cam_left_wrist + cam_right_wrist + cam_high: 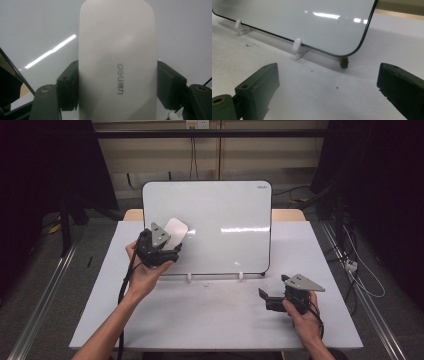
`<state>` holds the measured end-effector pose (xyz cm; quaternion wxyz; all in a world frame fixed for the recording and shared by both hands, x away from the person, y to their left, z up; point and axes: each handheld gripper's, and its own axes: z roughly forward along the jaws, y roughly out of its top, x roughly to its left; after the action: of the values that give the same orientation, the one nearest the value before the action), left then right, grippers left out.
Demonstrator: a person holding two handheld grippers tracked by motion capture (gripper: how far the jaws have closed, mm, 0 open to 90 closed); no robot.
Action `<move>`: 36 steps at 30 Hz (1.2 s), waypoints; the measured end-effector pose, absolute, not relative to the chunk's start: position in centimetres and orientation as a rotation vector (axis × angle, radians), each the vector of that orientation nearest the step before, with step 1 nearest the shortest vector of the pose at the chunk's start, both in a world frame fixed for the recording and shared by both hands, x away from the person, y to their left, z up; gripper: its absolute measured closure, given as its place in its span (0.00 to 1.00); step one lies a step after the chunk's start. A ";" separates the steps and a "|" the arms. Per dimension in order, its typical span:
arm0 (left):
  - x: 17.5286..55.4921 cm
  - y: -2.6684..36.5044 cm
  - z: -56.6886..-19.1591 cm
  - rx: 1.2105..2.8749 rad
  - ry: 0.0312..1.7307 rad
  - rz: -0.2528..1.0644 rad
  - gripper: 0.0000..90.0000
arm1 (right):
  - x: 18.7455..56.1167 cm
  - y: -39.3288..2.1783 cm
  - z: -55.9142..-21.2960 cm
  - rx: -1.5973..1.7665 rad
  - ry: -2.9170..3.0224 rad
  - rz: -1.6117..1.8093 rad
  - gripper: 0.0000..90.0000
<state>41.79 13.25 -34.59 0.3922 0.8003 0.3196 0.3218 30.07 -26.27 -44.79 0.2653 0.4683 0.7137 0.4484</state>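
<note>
Left fingers [68,86] are clenched on the long sides of a whiteboard eraser [117,62], one pad on each flank, near its lower half. Good place to hold: the sides look parallel there, and the far end stays free to meet the board. The grip sits square, no visible tilt between the pads.

Eraser likely handles as light and stiff, a hard plastic shell. Smooth matt surface, so probably a bit slippery under side pressure; a firm squeeze seems safe, nothing fragile about it. A soft wiping face on the underside is probable, but it cannot be seen.

Looks: off-white, long, rounded corners at the far end, slightly domed top, small grey maker's mark printed lengthwise near the middle.

Position: from the high view the eraser [175,230] is held in the left gripper [159,251] against or just in front of the left part of the whiteboard [225,220]; contact cannot be confirmed.

Whiteboard leans back on small white feet [297,46] on the bench [210,320]. Surface looks clean, glossy, with lamp reflections.

Right gripper [272,299] rests low on the bench, fingers [258,87] released, wide apart, nothing between them, pointed at the board's lower corner.
</note>
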 end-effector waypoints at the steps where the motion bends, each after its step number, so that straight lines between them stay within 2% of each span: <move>1: 41.8 13.4 -34.6 2.031 0.811 0.813 0.34 | 30.1 -26.3 -44.8 1.268 1.924 1.211 0.05; 23: 40.8 16.0 -36.4 2.035 0.904 0.809 0.34 | 30.3 -26.4 -45.0 1.288 1.922 1.208 0.05; 36: 40.9 15.3 -38.0 2.092 0.870 0.823 0.34 | 30.1 -26.6 -44.9 1.285 1.916 1.202 0.05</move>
<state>40.94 15.30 -38.03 0.3574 0.8105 0.3371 0.3189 30.07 -26.57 -44.91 0.2667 0.4761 0.7099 0.4453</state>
